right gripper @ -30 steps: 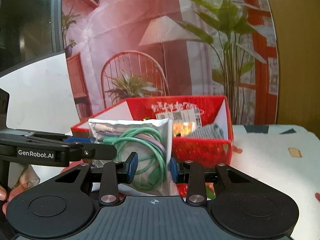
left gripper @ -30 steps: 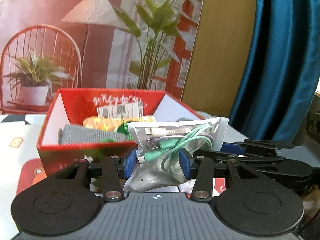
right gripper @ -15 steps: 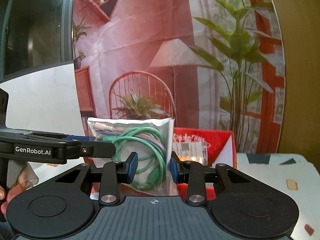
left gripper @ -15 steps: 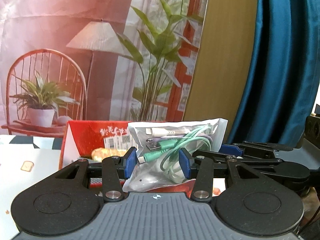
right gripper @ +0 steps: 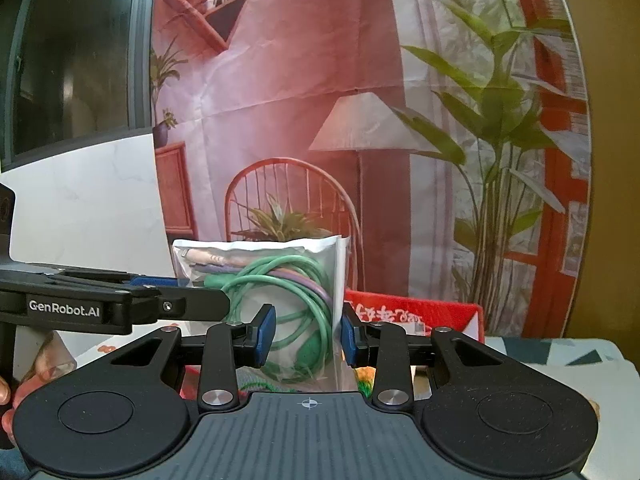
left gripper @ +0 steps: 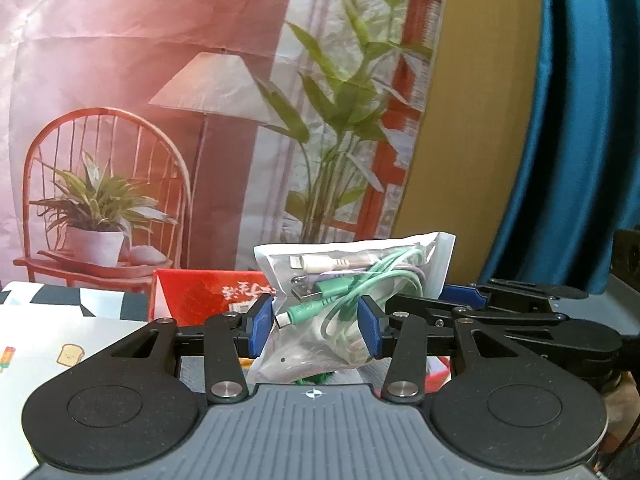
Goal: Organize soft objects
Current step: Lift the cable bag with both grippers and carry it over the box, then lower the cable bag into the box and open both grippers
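Plastic cable pouch [left gripper: 352, 292] is pinched partway-closed between both left tongs [left gripper: 316, 330] and right tongs [right gripper: 306, 334] above the red box [left gripper: 200, 294], so it could be torn or dropped if pulled unevenly.

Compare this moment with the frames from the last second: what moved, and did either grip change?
Both grippers rose together, carrying the bag of cables upward: the red box sank in both views, and its contents dropped out of sight. Nothing was taken or released. The left gripper and right gripper stay clamped on the bag from opposite sides, jaws unchanged.
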Tool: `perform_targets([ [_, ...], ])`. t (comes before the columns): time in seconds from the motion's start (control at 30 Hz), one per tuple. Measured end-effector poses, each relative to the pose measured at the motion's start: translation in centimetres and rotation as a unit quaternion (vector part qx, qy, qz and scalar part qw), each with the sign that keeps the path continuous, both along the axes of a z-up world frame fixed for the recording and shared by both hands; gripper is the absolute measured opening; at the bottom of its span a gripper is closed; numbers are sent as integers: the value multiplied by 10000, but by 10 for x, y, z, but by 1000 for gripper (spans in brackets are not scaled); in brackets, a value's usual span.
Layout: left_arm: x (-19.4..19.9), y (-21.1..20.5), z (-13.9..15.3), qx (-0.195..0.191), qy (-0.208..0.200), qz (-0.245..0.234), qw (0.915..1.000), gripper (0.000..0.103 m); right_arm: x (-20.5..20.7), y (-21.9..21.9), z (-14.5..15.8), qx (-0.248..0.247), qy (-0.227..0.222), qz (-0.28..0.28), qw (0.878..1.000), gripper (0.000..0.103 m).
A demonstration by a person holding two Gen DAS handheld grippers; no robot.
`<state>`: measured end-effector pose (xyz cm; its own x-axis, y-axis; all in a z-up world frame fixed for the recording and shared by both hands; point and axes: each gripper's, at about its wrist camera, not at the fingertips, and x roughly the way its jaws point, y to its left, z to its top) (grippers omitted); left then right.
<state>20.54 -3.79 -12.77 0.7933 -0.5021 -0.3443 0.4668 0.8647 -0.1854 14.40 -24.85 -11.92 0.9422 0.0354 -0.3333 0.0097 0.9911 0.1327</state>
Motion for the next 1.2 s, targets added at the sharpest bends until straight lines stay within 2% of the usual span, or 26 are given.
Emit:
perform_targets([
  [0.23,40,9,-4,-124,485,121,9987,48,42,-6,1,106,233,12,9997,31],
  [0.43,59,5,-31,123,1058,86,9943,49,65,-15,-23,390,778,-46,9962,32],
  [0.7,71,-5,-61,524,1663,-28,9847,49,69,-26,-57,847,1375,-167,9867,32],
  [1.2,98,-20,-83,893,2090,57,9738,49,100,-41,-93,1363,2148,-498,9658,32],
])
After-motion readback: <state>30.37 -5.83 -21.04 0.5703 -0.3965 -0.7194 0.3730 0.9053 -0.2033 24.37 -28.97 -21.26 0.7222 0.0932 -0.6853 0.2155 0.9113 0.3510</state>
